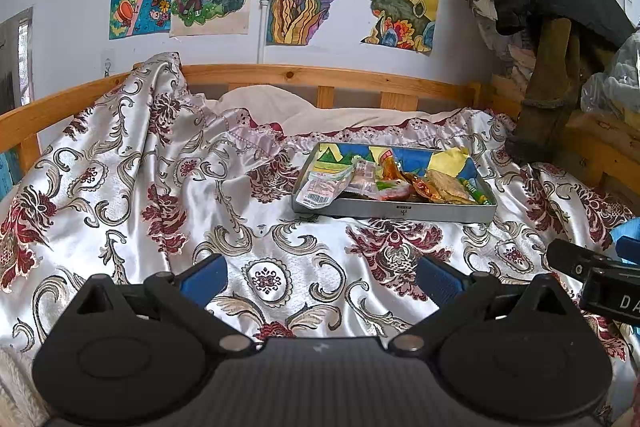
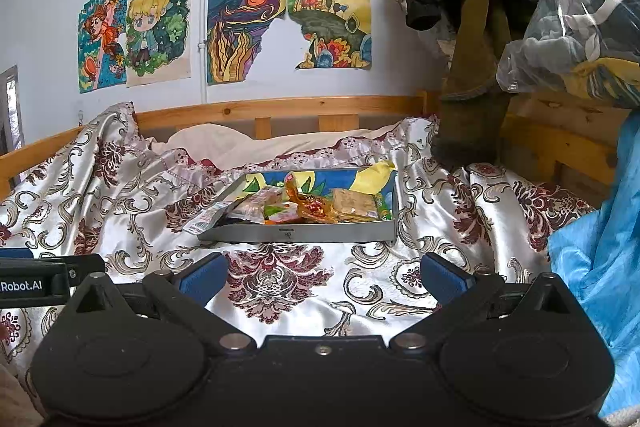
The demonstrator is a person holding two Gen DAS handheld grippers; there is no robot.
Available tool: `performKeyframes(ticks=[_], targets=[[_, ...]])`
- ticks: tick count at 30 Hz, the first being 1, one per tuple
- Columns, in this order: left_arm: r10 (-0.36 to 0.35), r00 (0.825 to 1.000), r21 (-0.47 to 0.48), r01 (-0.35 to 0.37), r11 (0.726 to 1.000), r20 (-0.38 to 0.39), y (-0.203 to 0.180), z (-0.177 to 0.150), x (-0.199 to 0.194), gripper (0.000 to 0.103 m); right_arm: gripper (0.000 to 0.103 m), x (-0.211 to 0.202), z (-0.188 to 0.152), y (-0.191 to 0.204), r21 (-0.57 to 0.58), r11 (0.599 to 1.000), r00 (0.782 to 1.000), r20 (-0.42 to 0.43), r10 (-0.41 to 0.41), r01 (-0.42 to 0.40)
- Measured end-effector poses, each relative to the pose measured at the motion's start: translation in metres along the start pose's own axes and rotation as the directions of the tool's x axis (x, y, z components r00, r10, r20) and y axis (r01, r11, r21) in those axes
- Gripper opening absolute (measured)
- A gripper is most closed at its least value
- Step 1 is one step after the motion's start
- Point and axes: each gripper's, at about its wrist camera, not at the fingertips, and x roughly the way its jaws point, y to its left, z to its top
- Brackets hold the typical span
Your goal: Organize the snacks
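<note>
A shallow grey tin tray (image 1: pixel 394 214) (image 2: pixel 296 231) rests on the patterned bedspread, lined with a colourful drawing. Several snack packets lie in it: a white barcode packet (image 1: pixel 320 193) (image 2: pixel 205 220) hangs over its left rim, orange-red packets (image 1: pixel 394 183) (image 2: pixel 308 205) fill the middle, and a flat brown cracker pack (image 1: pixel 448 185) (image 2: pixel 354 205) sits at the right. My left gripper (image 1: pixel 320 279) stands open and empty, well short of the tray. My right gripper (image 2: pixel 323 277) is likewise open and empty, just in front of the tray's near wall.
A wooden bed rail (image 1: pixel 328 77) (image 2: pixel 280 109) runs behind the satin bedspread (image 1: pixel 160 195), with drawings on the wall above. Dark clothes and a brown boot (image 2: pixel 472 99) pile at the right, beside a plastic bag (image 2: pixel 580 23) and blue sheet (image 2: pixel 600 267).
</note>
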Motion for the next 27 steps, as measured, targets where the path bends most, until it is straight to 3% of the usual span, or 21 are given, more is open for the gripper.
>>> performKeyframes(ticks=[7,14,27], targets=[[0.006,1.0,0.001,-0.006,1.0,0.002,0.0003,0.0004,-0.0006,0.103,0.102,-0.0003,0.0002,0.0003,0.0,1.0,1.0,-0.001,0.0,0.0],[0.074,0.997,0.022,-0.073,0.997,0.0,-0.0014,0.0018,-0.0014,0.103,0.102,-0.0003,0.0004,0.0005,-0.003,1.0,1.0,-0.001,0.0,0.0],[0.079,0.997,0.029,-0.079,0.996,-0.002,-0.0009,0.0031,-0.0017,0.103,0.102,0.0005,-0.0019,0.0019,-0.013,1.0,1.0,-0.005,0.003,-0.003]])
